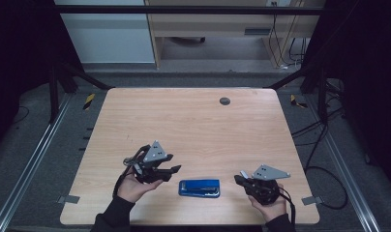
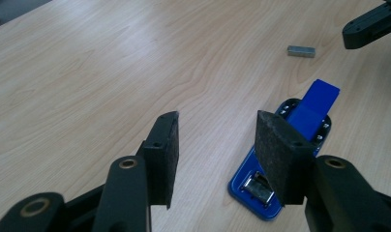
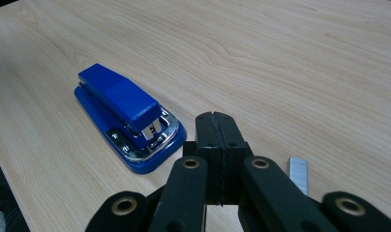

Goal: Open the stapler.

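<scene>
No text, label or number is legible anywhere — not even on the stapler (image 3: pixel 128 116).

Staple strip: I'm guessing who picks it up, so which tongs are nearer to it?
Right. The right tongs, shut, sit just beside the staple strip. The left tongs hang open beyond the blue stapler, farther off.

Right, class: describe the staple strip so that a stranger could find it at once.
Start at the wooden table and go to its near edge, to the blue stapler. Just beyond the stapler's metal end lies the staple strip: a small, silvery bar, far smaller than the stapler.
</scene>
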`<state>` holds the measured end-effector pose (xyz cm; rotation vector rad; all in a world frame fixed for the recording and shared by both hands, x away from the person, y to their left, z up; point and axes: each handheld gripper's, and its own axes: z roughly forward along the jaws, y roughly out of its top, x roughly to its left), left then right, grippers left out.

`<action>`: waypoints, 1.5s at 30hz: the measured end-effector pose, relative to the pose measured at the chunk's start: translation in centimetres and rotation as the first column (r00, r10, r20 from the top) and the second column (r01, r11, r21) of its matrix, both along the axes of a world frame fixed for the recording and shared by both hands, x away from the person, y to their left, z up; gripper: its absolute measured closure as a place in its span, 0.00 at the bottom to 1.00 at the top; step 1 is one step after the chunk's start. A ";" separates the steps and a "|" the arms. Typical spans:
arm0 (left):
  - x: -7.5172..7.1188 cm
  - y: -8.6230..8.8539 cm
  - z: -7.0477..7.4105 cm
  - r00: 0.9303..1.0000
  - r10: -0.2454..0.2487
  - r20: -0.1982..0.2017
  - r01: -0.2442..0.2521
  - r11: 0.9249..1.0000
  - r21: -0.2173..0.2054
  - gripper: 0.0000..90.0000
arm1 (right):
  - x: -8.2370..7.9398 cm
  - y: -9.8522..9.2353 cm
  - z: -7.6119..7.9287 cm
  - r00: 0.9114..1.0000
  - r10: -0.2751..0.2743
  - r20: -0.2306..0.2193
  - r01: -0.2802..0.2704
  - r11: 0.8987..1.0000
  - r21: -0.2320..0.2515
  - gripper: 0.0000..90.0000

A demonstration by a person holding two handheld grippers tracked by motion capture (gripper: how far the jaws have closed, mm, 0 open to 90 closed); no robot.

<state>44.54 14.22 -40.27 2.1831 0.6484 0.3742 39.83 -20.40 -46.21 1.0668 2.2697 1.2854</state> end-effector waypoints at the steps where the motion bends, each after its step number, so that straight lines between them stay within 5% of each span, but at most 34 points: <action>1: 0.0 -0.6 0.1 1.000 -0.021 -0.002 0.021 1.000 0.012 0.57 | -0.3 0.1 -0.2 1.000 0.001 -0.004 -0.001 1.000 -0.001 1.00; 15: -0.1 -4.4 0.3 0.989 -0.143 -0.029 0.145 0.987 0.070 0.56 | -1.0 1.9 -0.9 0.997 0.075 -0.035 -0.075 0.997 -0.003 1.00; 27: 0.5 -7.3 -0.6 0.964 -0.253 -0.080 0.263 0.948 0.180 0.57 | -1.1 3.6 -2.0 0.992 0.113 -0.050 -0.114 0.994 -0.003 1.00; 29: 0.7 -7.6 -0.7 0.958 -0.272 -0.085 0.284 0.940 0.191 0.57 | -1.1 3.7 -2.1 0.992 0.117 -0.050 -0.118 0.993 -0.011 1.00; 30: 1.0 -7.9 -0.7 0.950 -0.296 -0.097 0.310 0.929 0.204 0.57 | -1.0 4.0 -2.3 0.991 0.120 -0.051 -0.122 0.992 -0.023 1.00; 32: 1.1 -8.1 -0.6 0.946 -0.307 -0.106 0.323 0.923 0.211 0.57 | -1.0 4.1 -2.5 0.990 0.126 -0.057 -0.128 0.991 -0.025 1.00; 36: 1.4 -8.9 -0.6 0.929 -0.348 -0.124 0.369 0.893 0.258 0.57 | -1.0 4.3 -2.6 0.990 0.132 -0.051 -0.133 0.991 -0.032 1.00; 38: 1.5 -9.2 -0.7 0.923 -0.362 -0.132 0.385 0.886 0.260 0.56 | -1.1 4.3 -2.6 0.990 0.131 -0.051 -0.132 0.991 -0.029 1.00; 40: 1.5 -9.5 -0.7 0.914 -0.381 -0.138 0.405 0.868 0.288 0.56 | -1.2 4.4 -2.7 0.989 0.136 -0.058 -0.137 0.990 -0.031 1.00; 41: 1.4 -9.7 -0.9 0.912 -0.386 -0.142 0.411 0.866 0.285 0.56 | -1.2 4.5 -2.7 0.988 0.138 -0.061 -0.140 0.990 -0.030 1.00; 45: 1.4 -10.3 -1.3 0.899 -0.408 -0.159 0.438 0.841 0.319 0.56 | -1.3 4.8 -2.9 0.987 0.145 -0.063 -0.148 0.988 -0.041 1.00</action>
